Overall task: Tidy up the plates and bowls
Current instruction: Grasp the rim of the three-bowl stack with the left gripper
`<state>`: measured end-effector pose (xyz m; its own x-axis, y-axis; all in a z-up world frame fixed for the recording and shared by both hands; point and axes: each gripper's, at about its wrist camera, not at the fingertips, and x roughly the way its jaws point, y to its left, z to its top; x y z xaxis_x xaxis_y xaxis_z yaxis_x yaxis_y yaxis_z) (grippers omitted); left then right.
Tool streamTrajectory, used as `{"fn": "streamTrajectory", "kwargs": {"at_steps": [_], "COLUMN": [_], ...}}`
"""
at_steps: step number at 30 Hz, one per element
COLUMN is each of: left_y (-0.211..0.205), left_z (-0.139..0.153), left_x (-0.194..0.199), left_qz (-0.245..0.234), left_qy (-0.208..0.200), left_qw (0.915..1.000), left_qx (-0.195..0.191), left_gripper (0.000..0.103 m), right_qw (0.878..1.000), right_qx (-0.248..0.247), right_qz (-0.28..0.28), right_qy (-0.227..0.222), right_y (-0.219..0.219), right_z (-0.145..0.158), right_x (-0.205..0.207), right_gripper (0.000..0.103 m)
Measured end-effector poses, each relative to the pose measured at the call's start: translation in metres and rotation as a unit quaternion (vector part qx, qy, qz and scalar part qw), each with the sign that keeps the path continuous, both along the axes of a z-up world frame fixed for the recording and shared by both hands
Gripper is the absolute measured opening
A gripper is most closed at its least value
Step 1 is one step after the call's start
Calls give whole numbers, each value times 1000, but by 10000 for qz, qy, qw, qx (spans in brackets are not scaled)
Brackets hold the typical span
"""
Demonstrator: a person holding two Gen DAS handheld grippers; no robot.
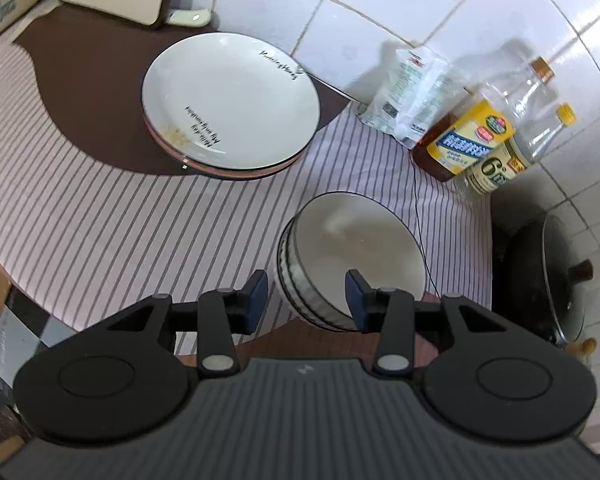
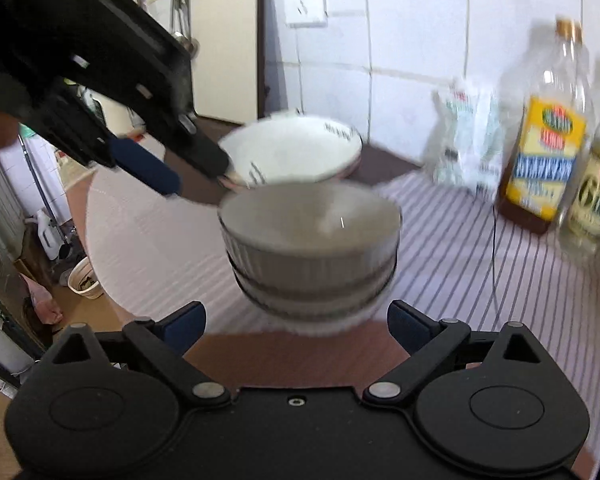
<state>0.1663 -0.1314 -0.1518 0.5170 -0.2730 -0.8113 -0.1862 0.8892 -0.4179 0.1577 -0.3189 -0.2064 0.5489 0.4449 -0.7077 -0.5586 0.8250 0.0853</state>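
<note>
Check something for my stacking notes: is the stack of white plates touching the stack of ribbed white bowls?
Apart. The left wrist view shows striped cloth plainly visible between the stack of white plates and the stack of ribbed white bowls.

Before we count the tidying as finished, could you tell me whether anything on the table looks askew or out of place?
Nothing is spilled or broken. The stack of plates is slightly uneven: the lower pink-edged plates stick out past the top one at the near edge. The stacked bowls look aligned.
</note>
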Motion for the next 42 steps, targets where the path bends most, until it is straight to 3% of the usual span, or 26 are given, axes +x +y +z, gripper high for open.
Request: {"fn": "streamTrajectory", "kwargs": {"at_steps": [4,9,11,13,16,20,22,29,34,42], "left_y": [10,16,12,8,9,9,8,14,9,0], "left_z": [-11,-34,-47,-56,-67,-78,-81,-99,-95,-81], "left_x": [-3,13,23,27,33,43,48,52,50,45], "left_qz": [120,-4,-327,-338,-340,-286,-302,-102,-60,-437], "left_qy": [-125,-20,117,133,153,220,178,301,251,201], "left_qw": [9993,9980,9973,9981,9974,9968,9965,9936,9948,9971], "left_qx": [-335,-626,-647,-495,-610,-714,-755,-1083,-980,-585], "left_gripper": [48,50,50,51,51,48,37,32,31,31], "right_qw": [9999,10000,9999,9998,9992,9990,9991,9984,9983,9973], "right_qx": [39,19,64,100,0,72,116,415,341,99], "right_qz": [-92,-47,2,89,222,223,265,384,474,687], "right_qy": [135,-77,-145,-178,-321,-387,-319,-71,-27,-230], "right_y": [-3,1,3,5,11,15,17,14,16,21], "right_z": [-30,-47,-49,-50,-51,-54,-56,-61,-61,-58], "right_x": [8,12,16,20,25,36,42,54,56,49], "right_gripper": [99,99,99,99,99,99,101,102,102,101]}}
